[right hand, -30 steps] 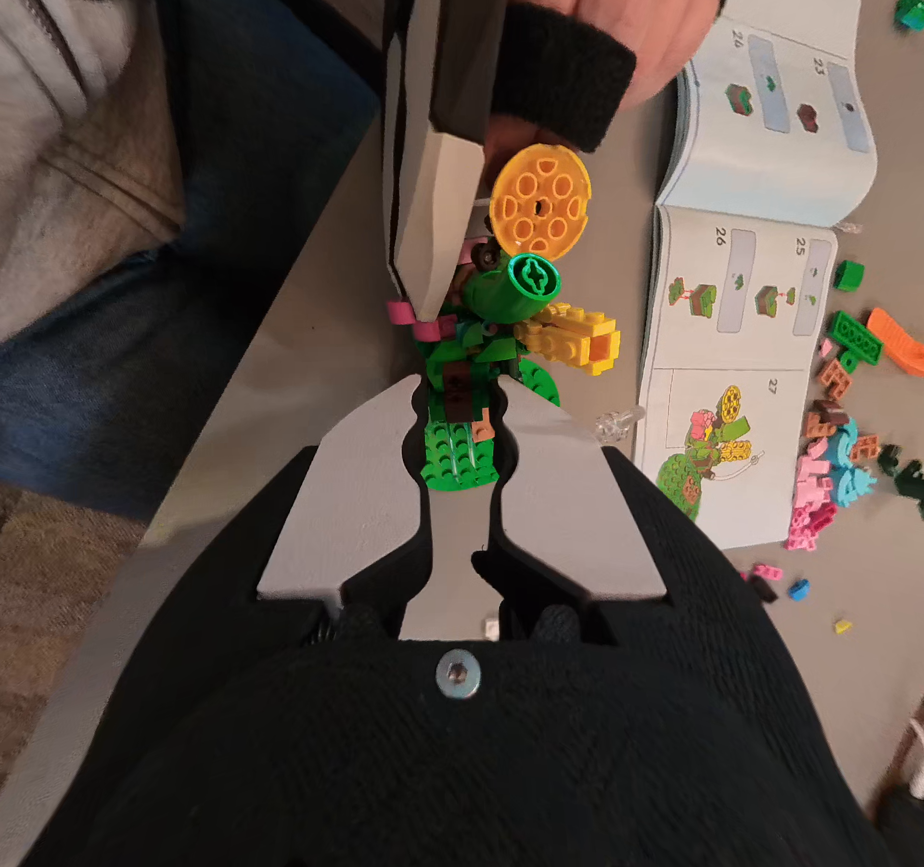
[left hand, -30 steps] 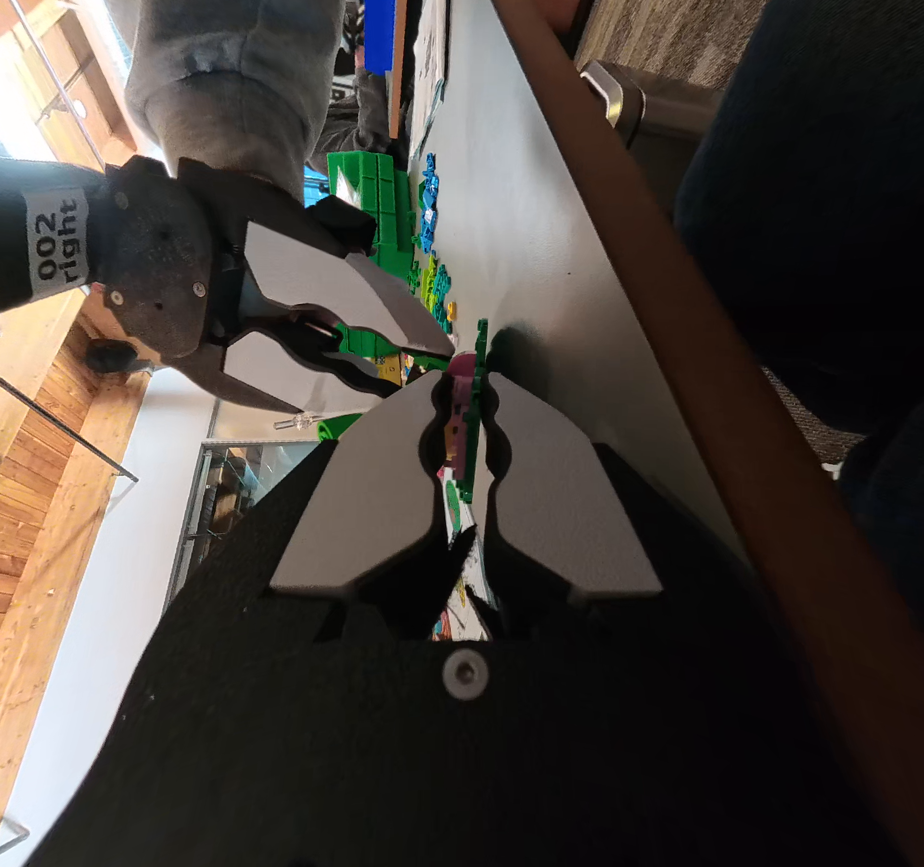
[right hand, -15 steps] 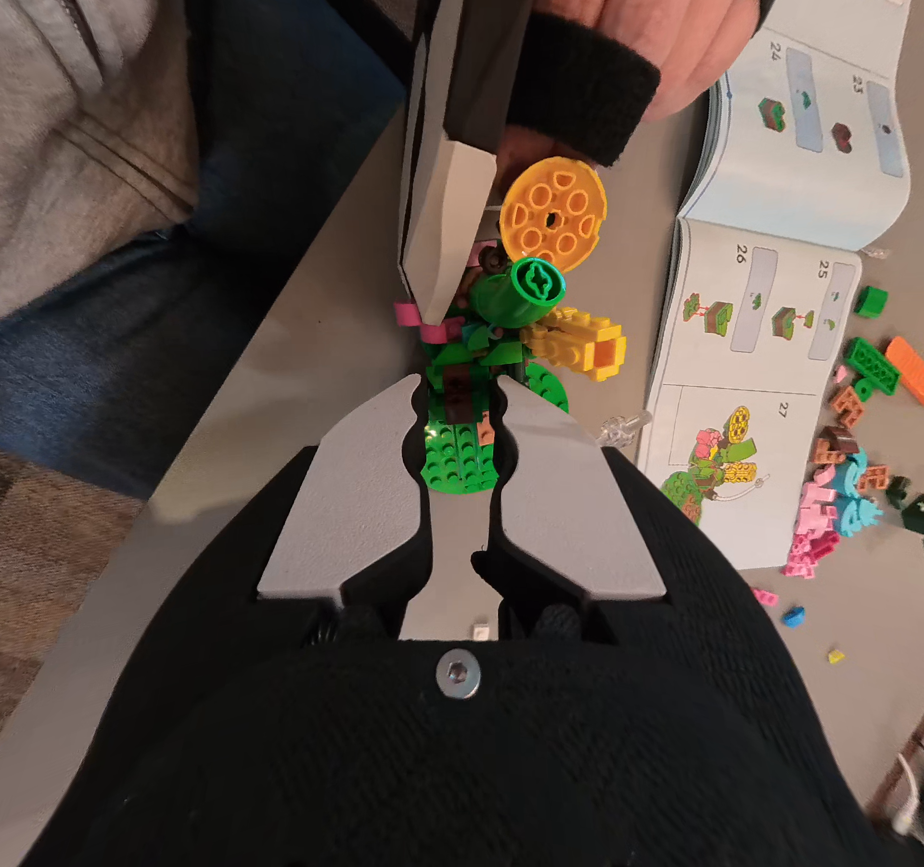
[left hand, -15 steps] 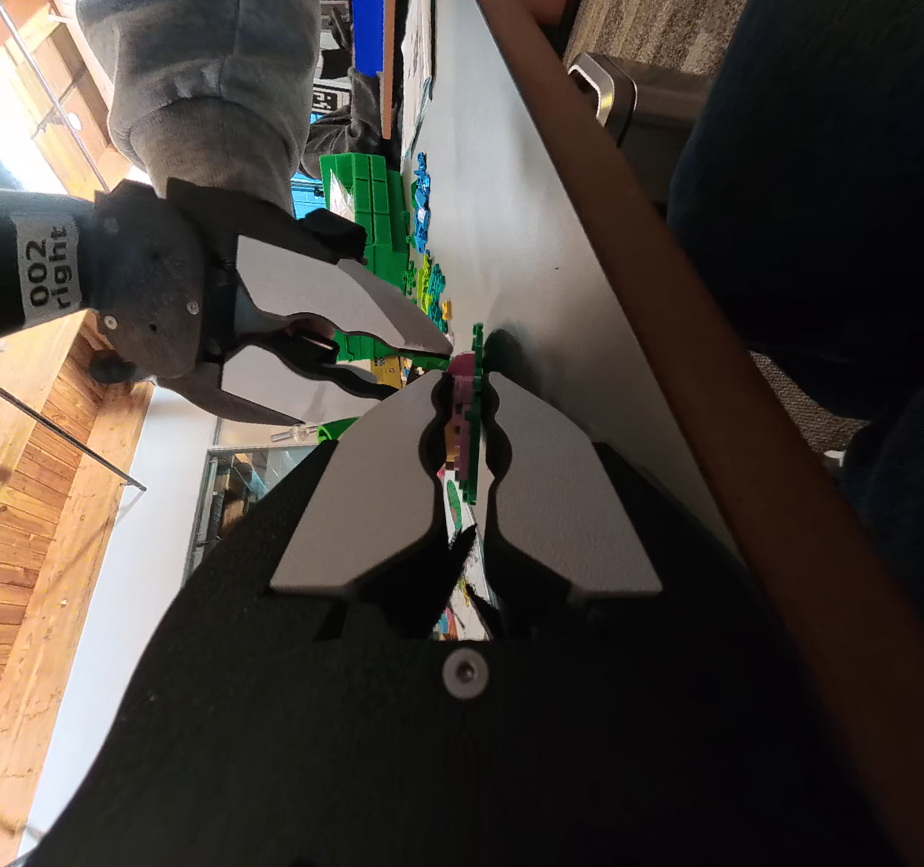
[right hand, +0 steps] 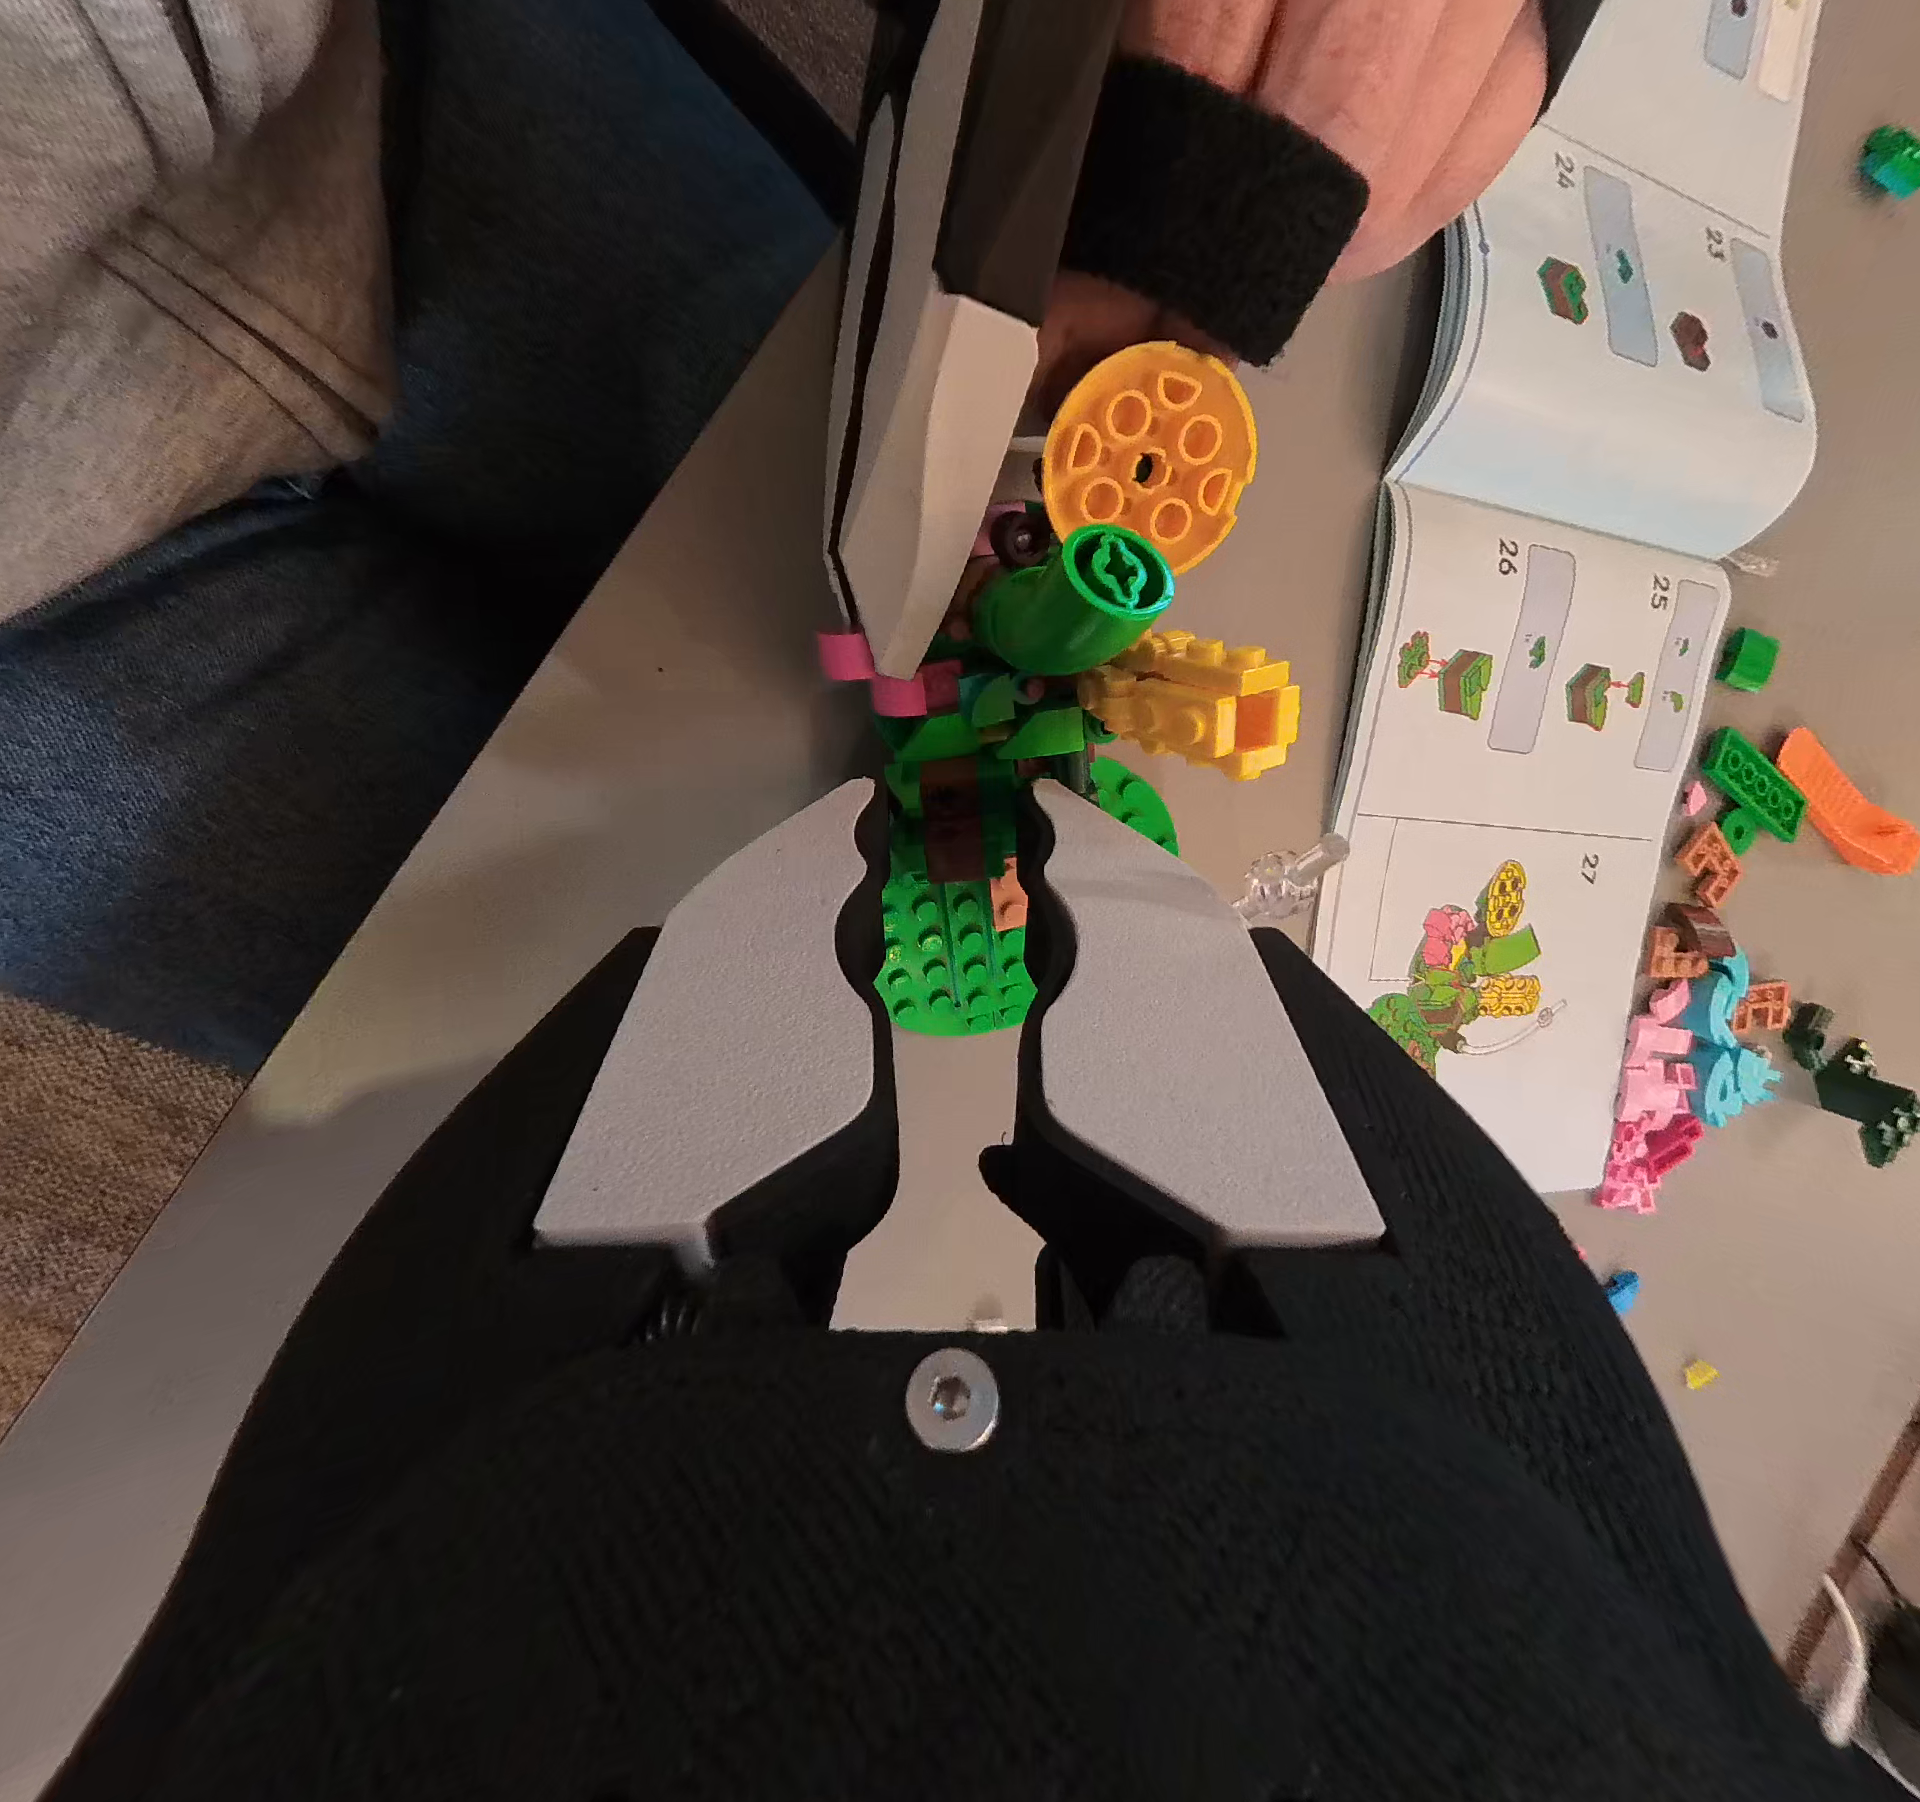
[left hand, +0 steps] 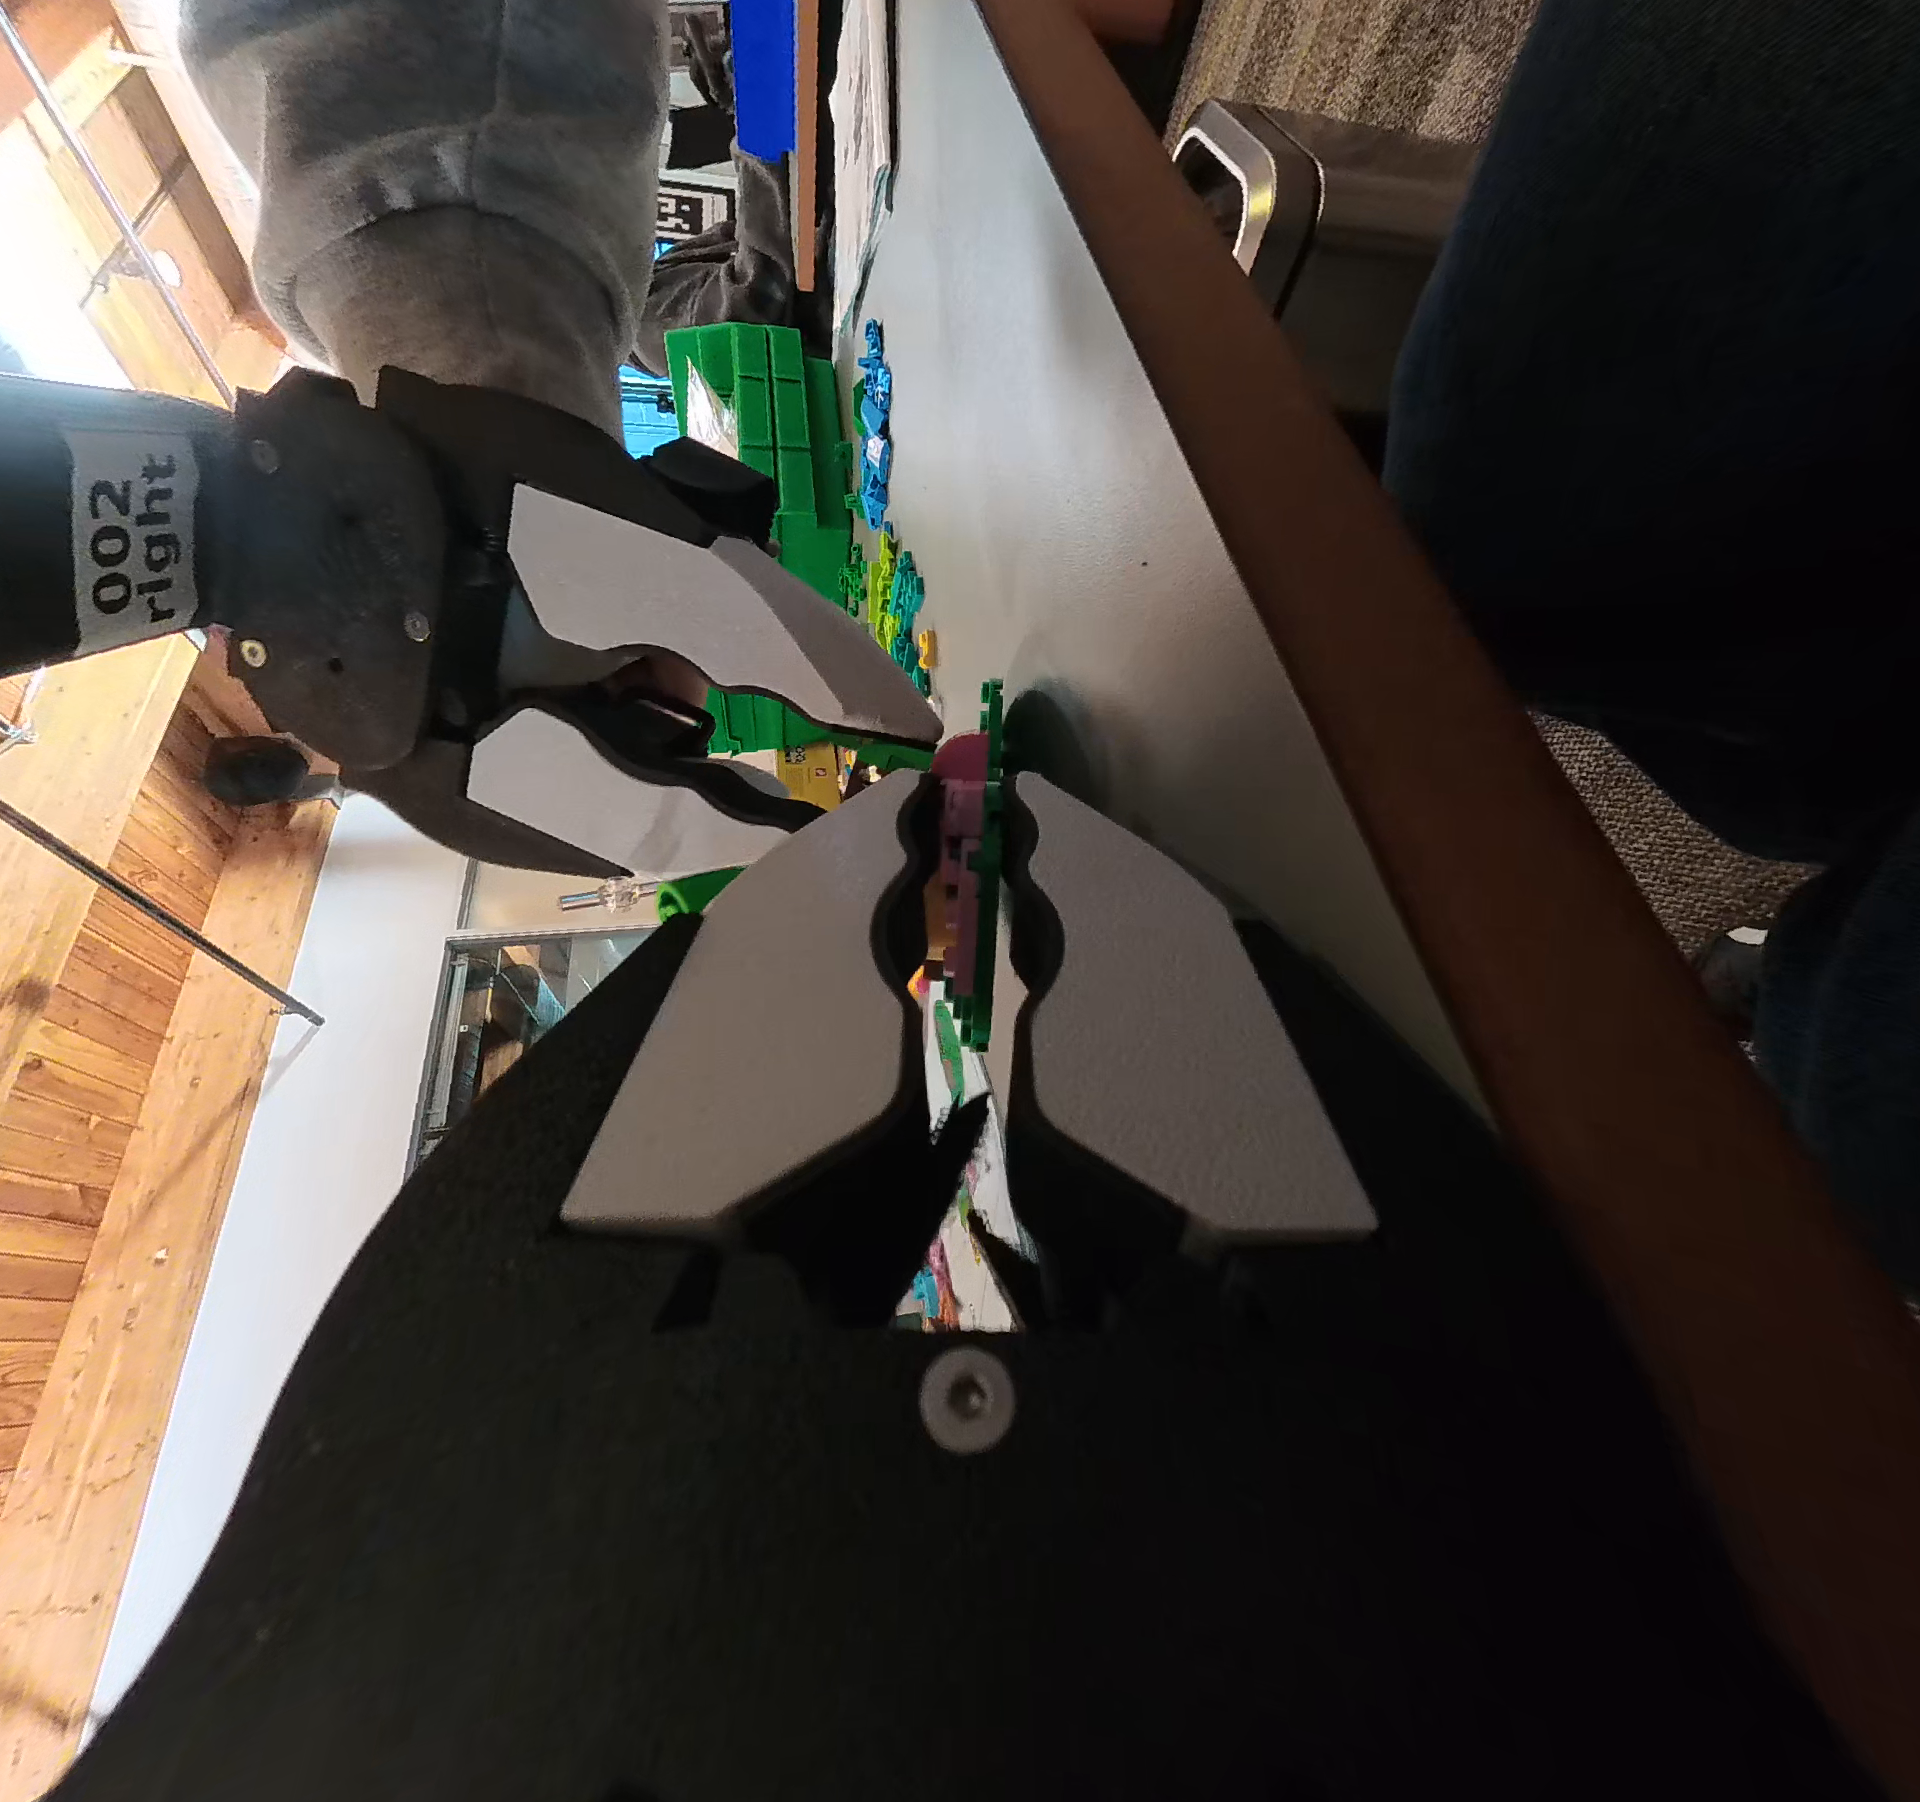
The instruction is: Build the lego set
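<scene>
Two hand-held grippers at one brick plant model [right hand: 997, 765] near the table [right hand: 582, 817] edge. Right gripper [right hand: 956, 817] clenched on the model's green and brown stem, both pads pressed to its sides, just above the round green base plate [right hand: 951, 973] resting on the table. Left gripper [left hand: 961, 817] clenched on the pink flower part [left hand: 961, 817] of the same model, pink and green bricks pinched between its two pads; in the right wrist view, its grey fingers [right hand: 935, 464] reaching down onto pink curls [right hand: 873, 677] at the model's top. Beside the left gripper's fingers: orange round disc [right hand: 1148, 459], green tube [right hand: 1070, 609], yellow brick cluster [right hand: 1195, 703]. Right of the model: open instruction booklet [right hand: 1538, 713], a clear peg [right hand: 1288, 874] at its edge, loose bricks [right hand: 1714, 1004] in pink, blue, brown, green and orange. Gloved hand [right hand: 1351, 38] on the left gripper; grey sleeve [left hand: 436, 111] behind the right gripper.
</scene>
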